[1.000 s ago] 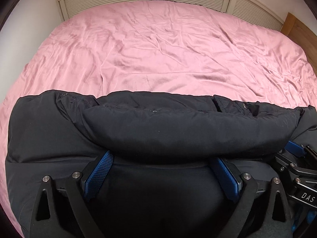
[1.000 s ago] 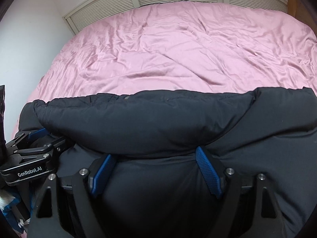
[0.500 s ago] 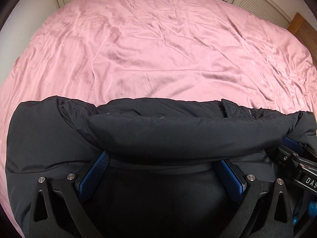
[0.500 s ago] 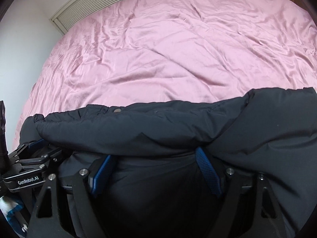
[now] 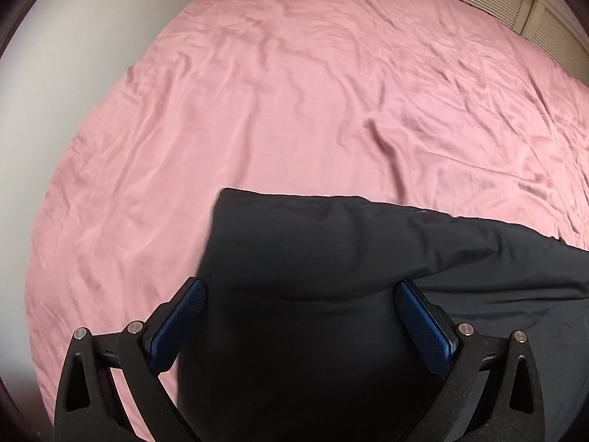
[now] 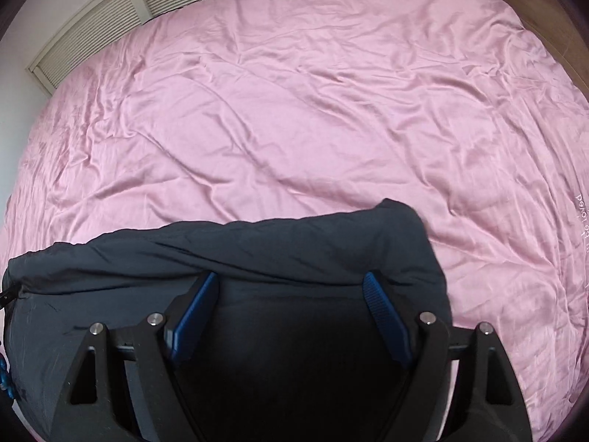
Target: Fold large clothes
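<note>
A bulky black padded jacket (image 5: 331, 243) is bunched up over the near part of a pink bed. My left gripper (image 5: 300, 294) has its blue-padded fingers (image 5: 176, 324) spread wide around a thick fold at the jacket's left end. The same jacket fills the bottom of the right wrist view (image 6: 257, 254). My right gripper (image 6: 291, 294) holds a thick fold near the jacket's right end between its blue pads (image 6: 383, 313). The fabric hides both sets of fingertips.
The wrinkled pink sheet (image 5: 294, 110) covers the whole bed (image 6: 294, 110) ahead. Slatted louvred panels (image 6: 92, 29) run along the far edge. A wooden panel (image 6: 552, 18) stands at the far right. A pale wall (image 5: 55, 55) is on the left.
The two grippers have moved apart: the left now sits at the jacket's left end, the right at its right end. The other gripper is gone from each view. Both cameras look further down onto the bed.
</note>
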`<control>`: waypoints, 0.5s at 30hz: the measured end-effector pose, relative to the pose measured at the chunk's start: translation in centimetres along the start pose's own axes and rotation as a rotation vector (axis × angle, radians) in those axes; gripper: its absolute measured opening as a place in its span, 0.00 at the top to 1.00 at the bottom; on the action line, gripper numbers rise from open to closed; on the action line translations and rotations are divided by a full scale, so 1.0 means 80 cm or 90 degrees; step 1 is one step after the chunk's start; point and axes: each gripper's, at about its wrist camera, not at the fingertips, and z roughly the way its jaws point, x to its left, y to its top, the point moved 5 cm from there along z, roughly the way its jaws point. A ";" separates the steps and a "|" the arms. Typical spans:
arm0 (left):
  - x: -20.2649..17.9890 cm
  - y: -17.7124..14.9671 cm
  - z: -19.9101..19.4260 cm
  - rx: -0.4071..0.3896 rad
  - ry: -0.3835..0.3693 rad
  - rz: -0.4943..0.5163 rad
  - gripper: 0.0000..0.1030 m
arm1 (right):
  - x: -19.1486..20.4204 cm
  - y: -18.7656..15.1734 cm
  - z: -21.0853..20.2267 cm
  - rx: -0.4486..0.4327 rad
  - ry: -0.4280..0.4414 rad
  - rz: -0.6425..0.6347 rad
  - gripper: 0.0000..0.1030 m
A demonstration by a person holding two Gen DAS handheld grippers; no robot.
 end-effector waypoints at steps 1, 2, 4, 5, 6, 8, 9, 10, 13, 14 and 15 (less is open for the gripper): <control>0.014 -0.002 -0.008 -0.011 0.012 -0.005 0.04 | -0.006 -0.002 -0.009 -0.006 0.000 -0.002 0.21; 0.024 -0.004 -0.016 -0.024 0.013 -0.008 0.05 | -0.010 -0.004 -0.019 -0.018 0.002 -0.009 0.21; 0.036 -0.009 -0.037 -0.058 -0.019 -0.019 0.05 | -0.008 -0.010 -0.043 -0.043 0.015 -0.018 0.21; 0.038 -0.013 -0.048 -0.073 -0.043 -0.025 0.05 | -0.004 -0.015 -0.055 -0.057 0.026 -0.022 0.21; 0.037 -0.017 -0.057 -0.085 -0.071 -0.027 0.05 | 0.002 -0.022 -0.066 -0.067 0.038 -0.028 0.21; 0.029 -0.033 -0.063 -0.087 -0.120 -0.023 0.05 | 0.016 -0.038 -0.078 -0.069 0.066 -0.046 0.21; 0.022 -0.039 -0.058 -0.079 -0.128 -0.018 0.05 | 0.024 -0.048 -0.080 -0.065 0.078 -0.055 0.21; 0.016 -0.046 -0.051 -0.068 -0.134 -0.012 0.05 | 0.029 -0.059 -0.078 -0.055 0.089 -0.065 0.21; 0.012 -0.068 -0.018 -0.035 -0.106 0.006 0.05 | 0.030 -0.085 -0.061 -0.037 0.089 -0.072 0.21; 0.017 -0.073 -0.009 -0.029 -0.100 0.001 0.05 | 0.023 -0.090 -0.055 -0.034 0.088 -0.066 0.21; 0.026 -0.077 -0.004 -0.026 -0.095 -0.011 0.05 | 0.011 -0.094 -0.051 -0.030 0.082 -0.053 0.21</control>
